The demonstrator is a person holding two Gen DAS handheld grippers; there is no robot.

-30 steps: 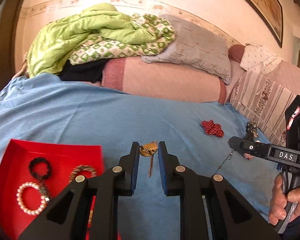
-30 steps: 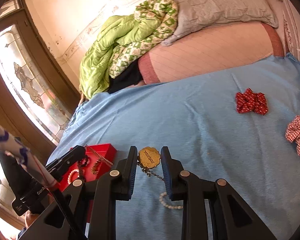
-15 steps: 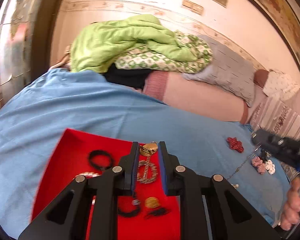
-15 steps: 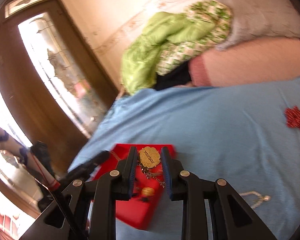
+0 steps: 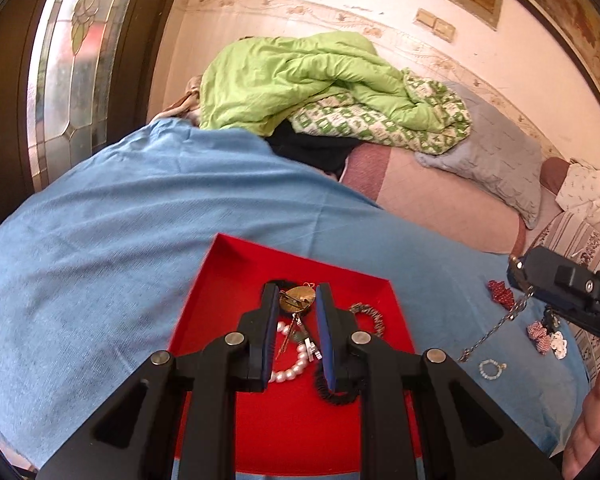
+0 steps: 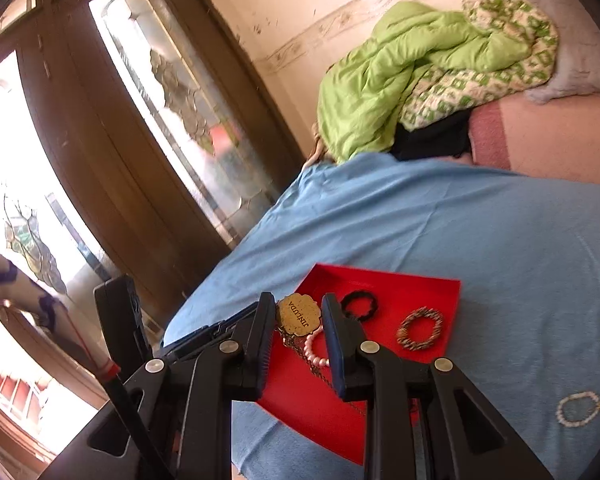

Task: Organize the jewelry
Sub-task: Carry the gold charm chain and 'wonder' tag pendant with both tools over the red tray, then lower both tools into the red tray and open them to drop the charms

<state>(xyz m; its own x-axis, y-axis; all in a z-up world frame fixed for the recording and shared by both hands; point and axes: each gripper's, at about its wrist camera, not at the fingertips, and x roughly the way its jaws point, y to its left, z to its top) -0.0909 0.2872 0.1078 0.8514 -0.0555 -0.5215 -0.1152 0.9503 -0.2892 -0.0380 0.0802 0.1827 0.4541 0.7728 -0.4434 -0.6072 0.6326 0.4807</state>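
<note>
A red tray (image 5: 300, 424) lies on the blue bedsheet and shows in the right wrist view (image 6: 440, 292) too. My left gripper (image 5: 297, 300) is shut on a gold brooch (image 5: 298, 298) with a dangling chain, held above the tray. My right gripper (image 6: 298, 314) is shut on a gold scalloped pendant (image 6: 299, 314) whose chain hangs down over the tray; it also shows in the left wrist view (image 5: 518, 276). In the tray lie a pearl bracelet (image 5: 290, 372), a black hair tie (image 6: 360, 306) and a beaded bracelet (image 6: 420, 328).
A small pearl bracelet (image 6: 580, 408) lies on the sheet right of the tray. A red bow (image 5: 500, 290) and checked hair pieces (image 5: 540, 334) lie at the far right. Green quilt (image 5: 300, 80) and pillows are piled at the back. A glass door (image 6: 180, 120) stands left.
Both grippers have swung left, so the red tray now lies under both. Each keeps hold of its gold piece.
</note>
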